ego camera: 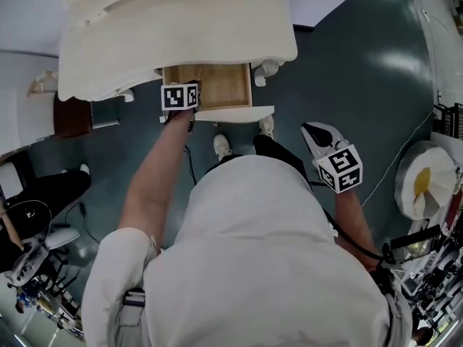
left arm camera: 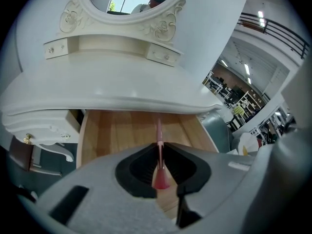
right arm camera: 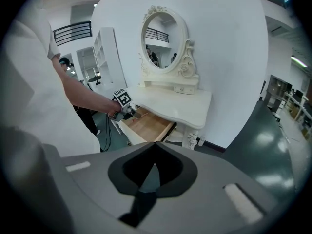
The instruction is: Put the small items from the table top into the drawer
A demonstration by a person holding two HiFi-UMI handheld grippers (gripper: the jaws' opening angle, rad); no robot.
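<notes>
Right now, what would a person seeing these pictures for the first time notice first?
The white dressing table with its wooden drawer pulled open draws the eye first. Over the drawer, the left gripper is shut on a thin pink stick. The right gripper hangs back beside the person, shut and empty.

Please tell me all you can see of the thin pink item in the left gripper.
The thin pink stick-like item is slim and smooth, maybe plastic, wider at its near end. The left gripper is shut on it, jaws pressing both sides. It points forward over the open light wooden drawer; whether its tip touches the wood is unclear.
</notes>
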